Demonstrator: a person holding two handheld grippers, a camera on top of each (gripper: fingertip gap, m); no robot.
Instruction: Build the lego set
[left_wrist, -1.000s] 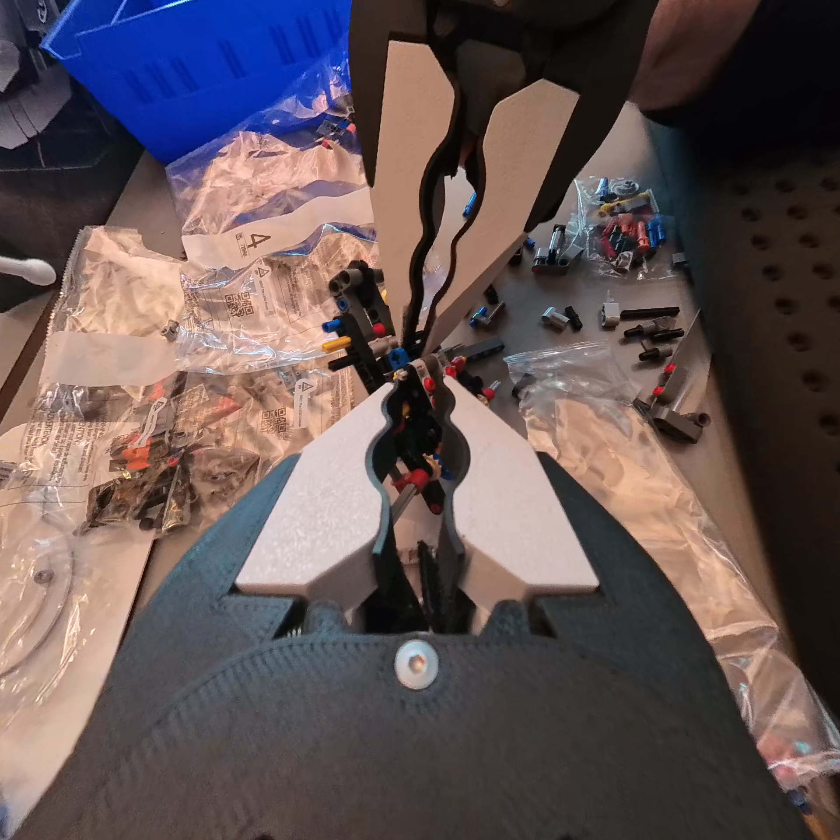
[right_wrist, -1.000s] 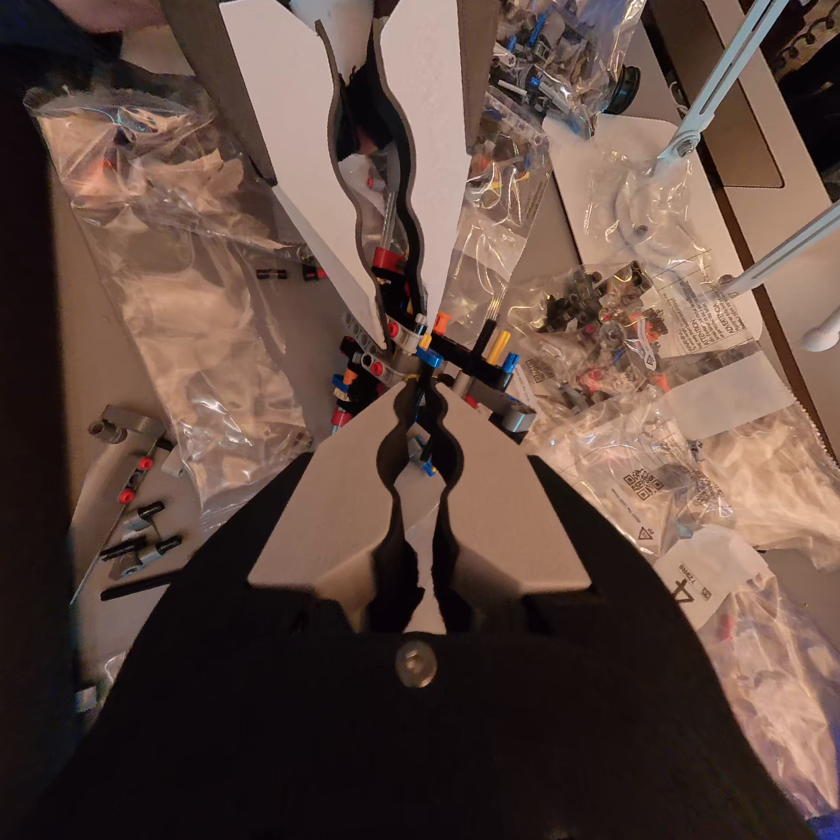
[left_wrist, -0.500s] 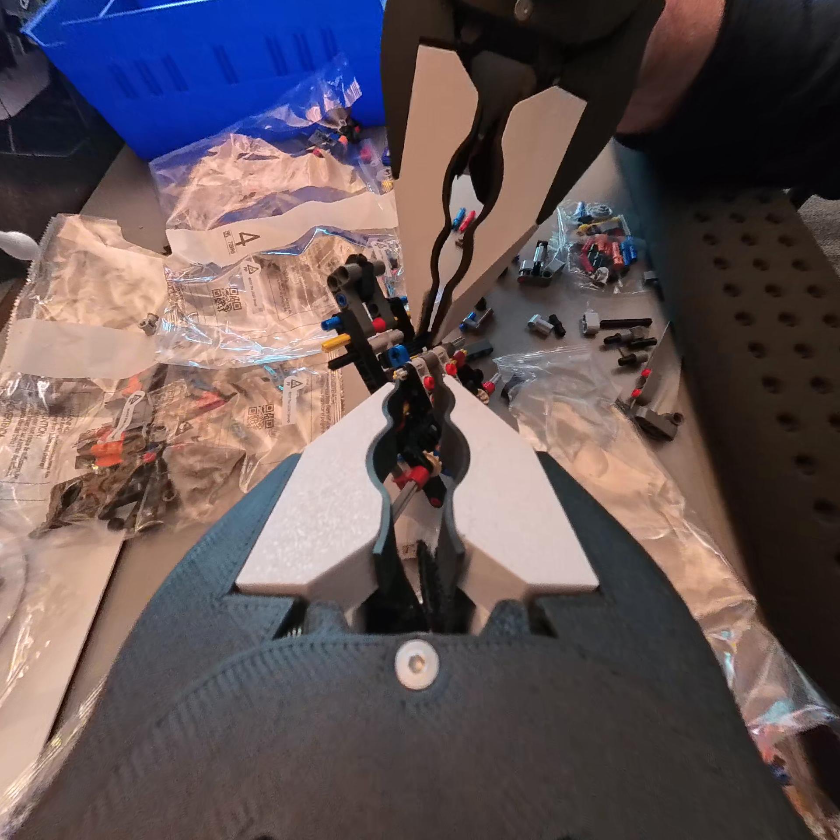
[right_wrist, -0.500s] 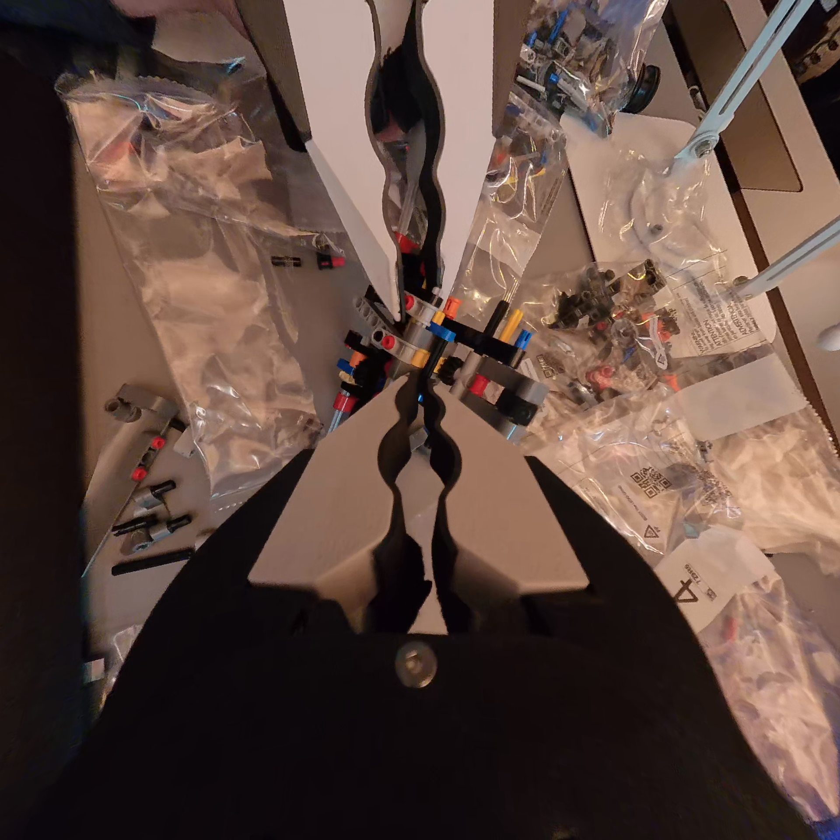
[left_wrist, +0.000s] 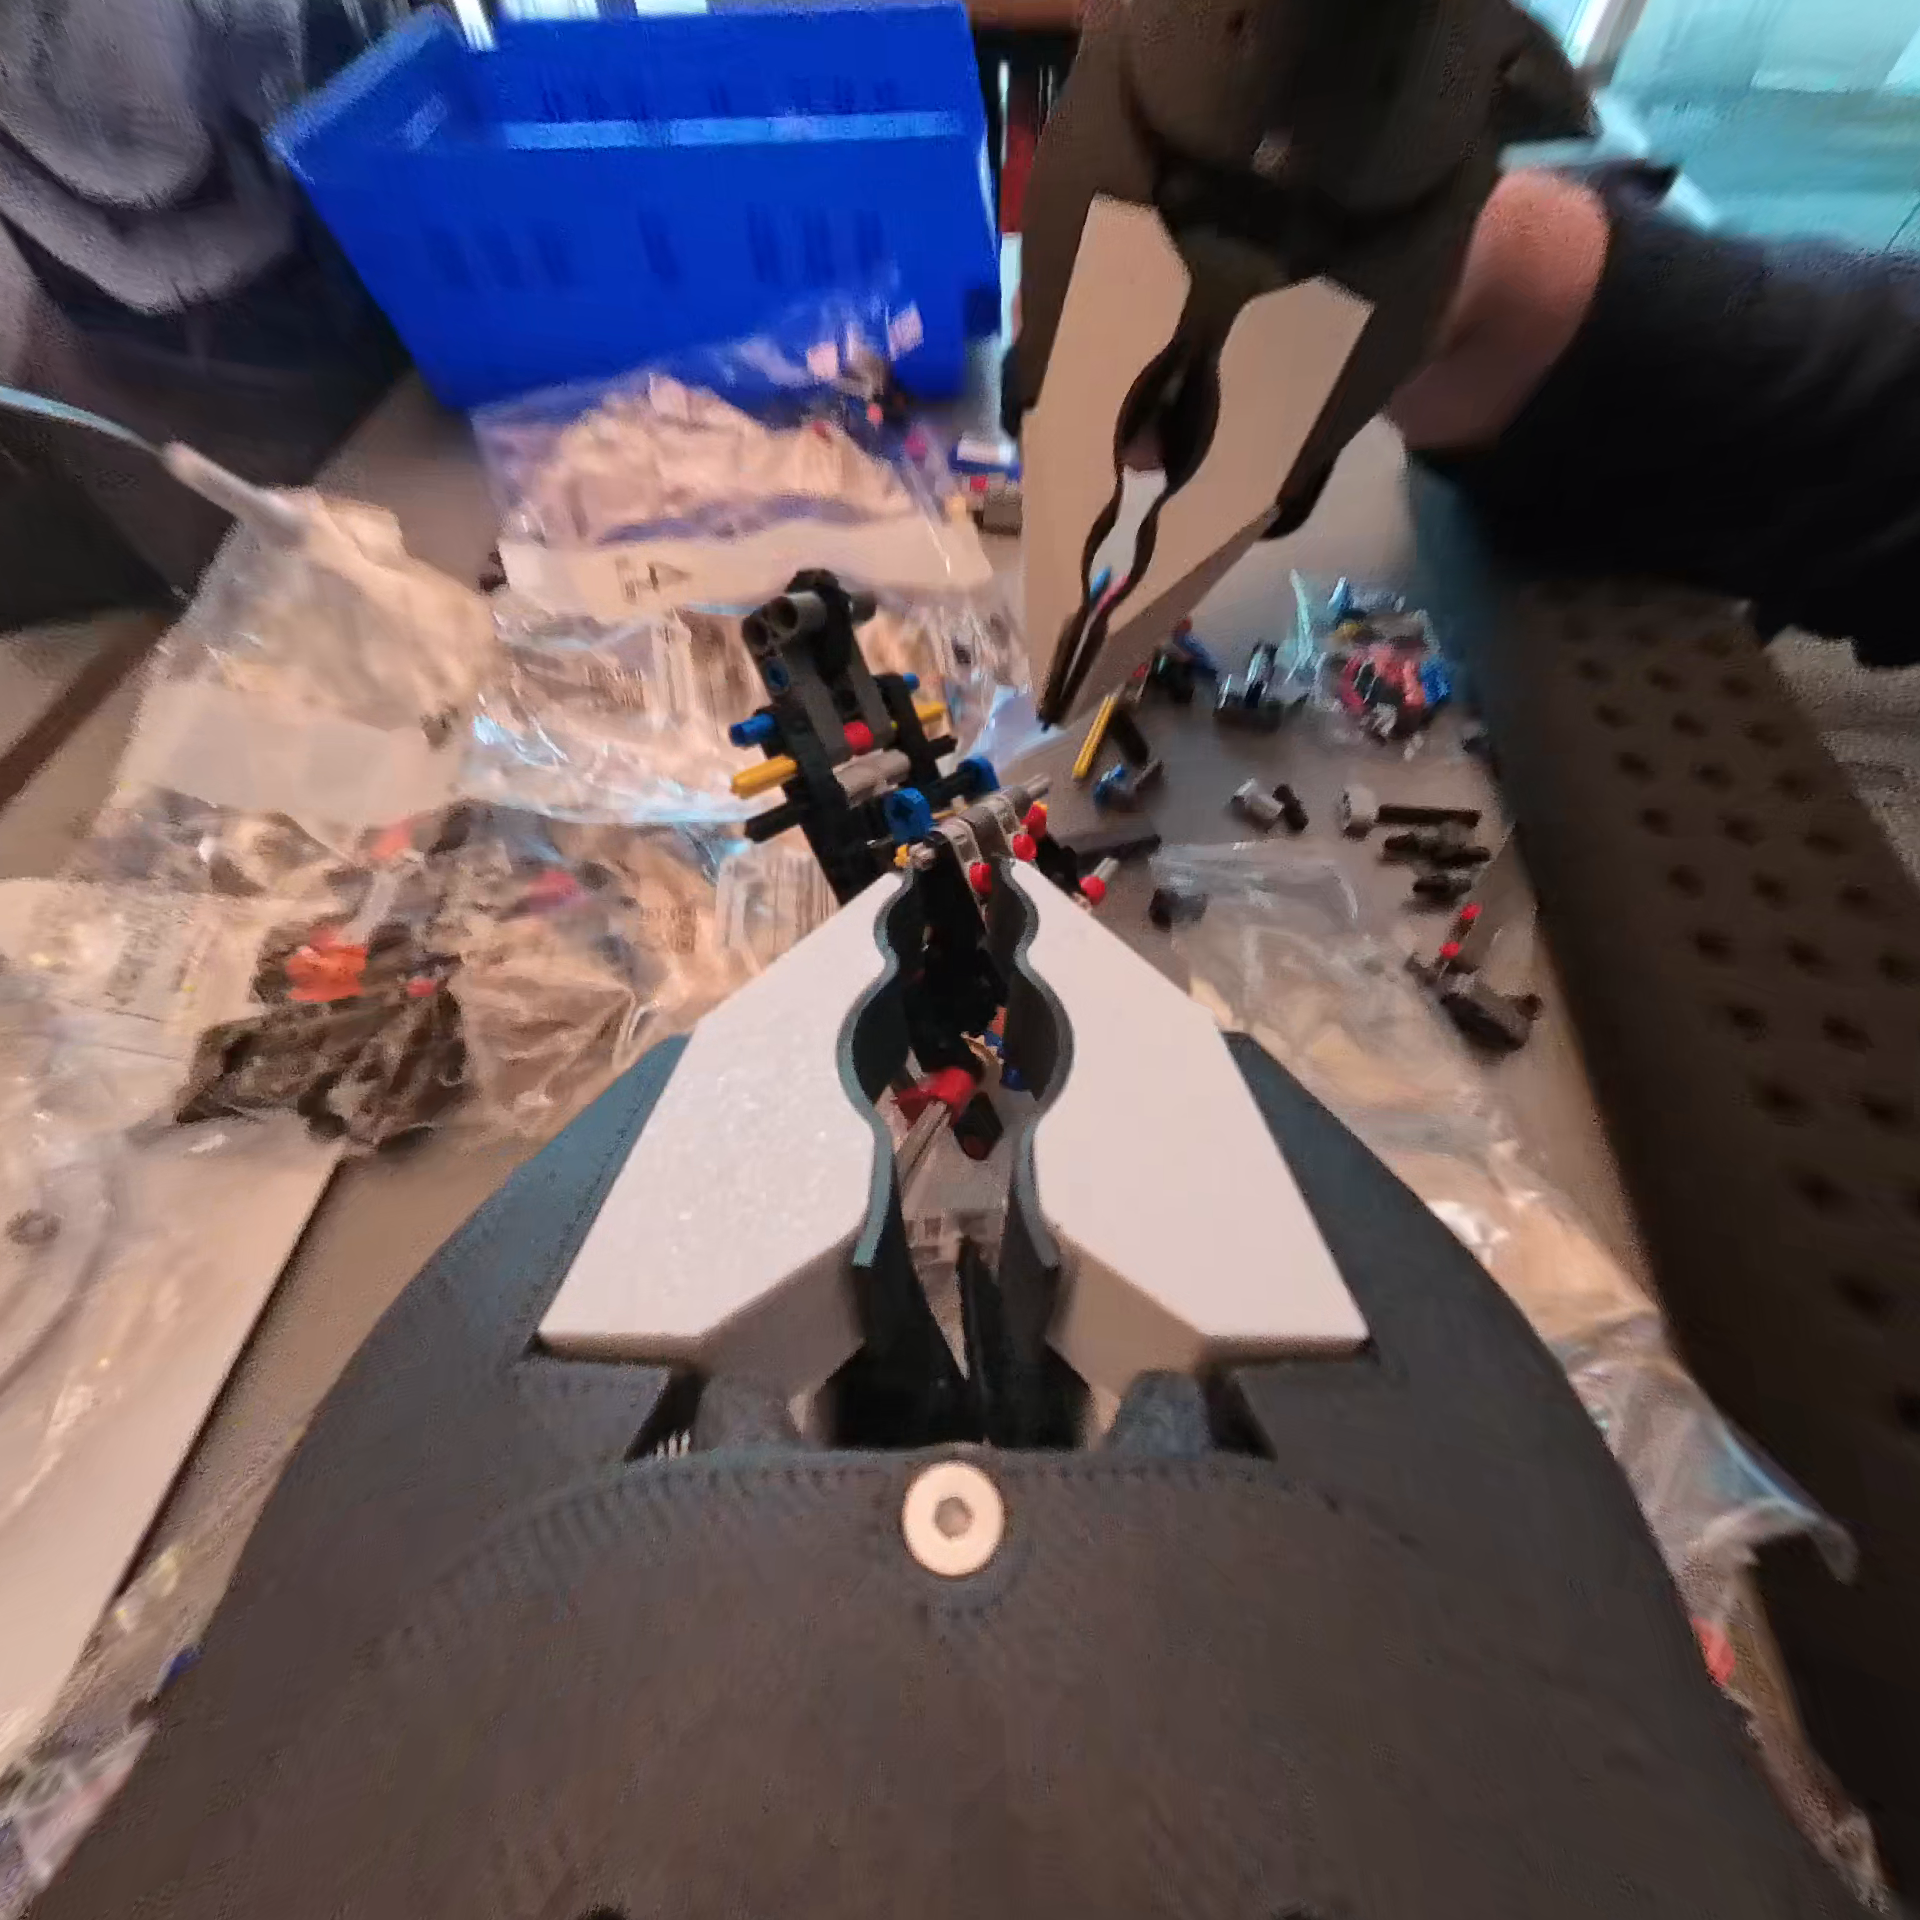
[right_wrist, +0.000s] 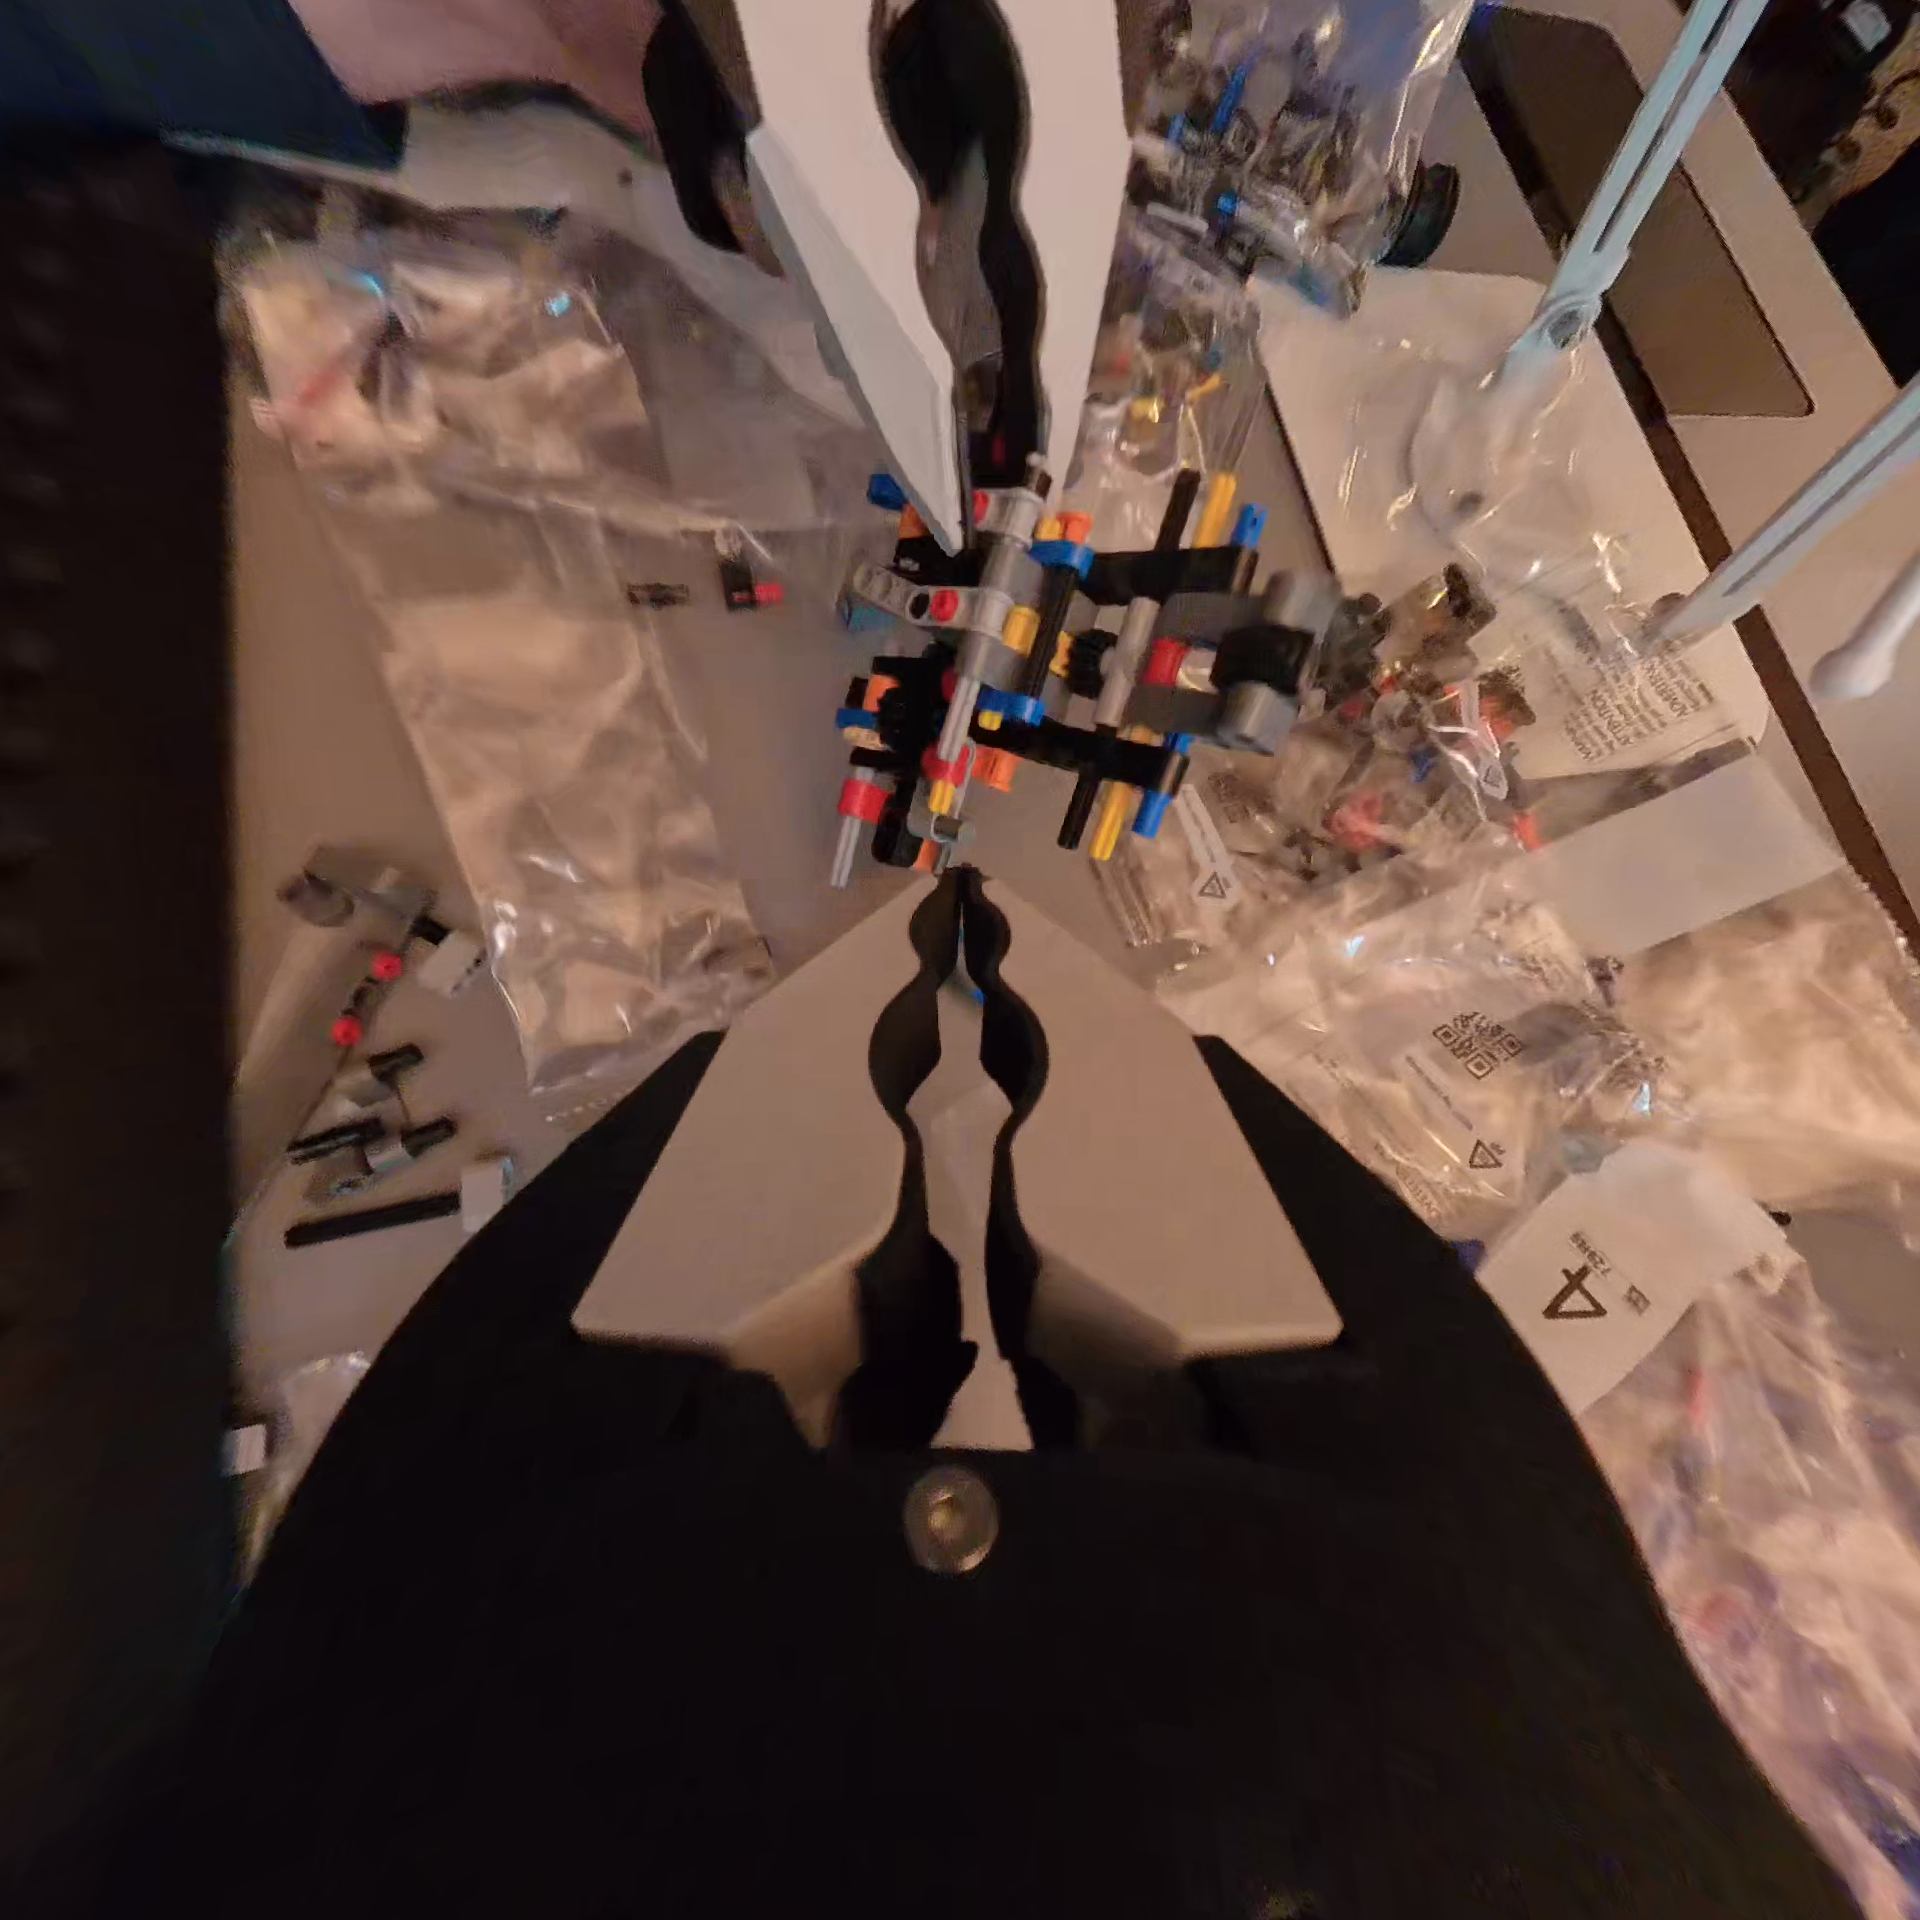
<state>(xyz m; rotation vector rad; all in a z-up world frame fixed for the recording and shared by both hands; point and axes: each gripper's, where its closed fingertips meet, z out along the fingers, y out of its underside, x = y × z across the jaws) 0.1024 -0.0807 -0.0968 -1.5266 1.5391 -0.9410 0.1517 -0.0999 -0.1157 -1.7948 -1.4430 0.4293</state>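
The lego assembly (right_wrist: 1039, 675) is a black and grey frame with blue, yellow, red and orange pins. My left gripper (left_wrist: 956, 883) is shut on one end of the assembly (left_wrist: 831, 727) and holds it above the table. In the right wrist view the left gripper (right_wrist: 1003, 499) reaches down from the top edge. My right gripper (right_wrist: 961, 883) is shut, its tips just short of the assembly's near end and apart from it. I see nothing between its tips. In the left wrist view the right gripper (left_wrist: 1049, 717) hangs beyond and to the right of the assembly.
A blue bin (left_wrist: 644, 208) stands at the back. Clear bags of parts (left_wrist: 332, 1018) cover the left side, with a numbered bag (right_wrist: 1631, 1278) nearer. Loose pins and beams (left_wrist: 1403, 831) lie on the table. A dark perforated panel (left_wrist: 1714, 935) borders the right. White stand arms (right_wrist: 1621, 229) cross one corner. The tips of one gripper are about 7 centimeters away from the tips of the other. The dark perforated panel (left_wrist: 1714, 935) is about 20 centimeters from both grippers' fingertips.
My right gripper has pulled back off the assembly, leaving a gap. The left gripper has moved with the assembly, which now shows its broad side in the right wrist view.
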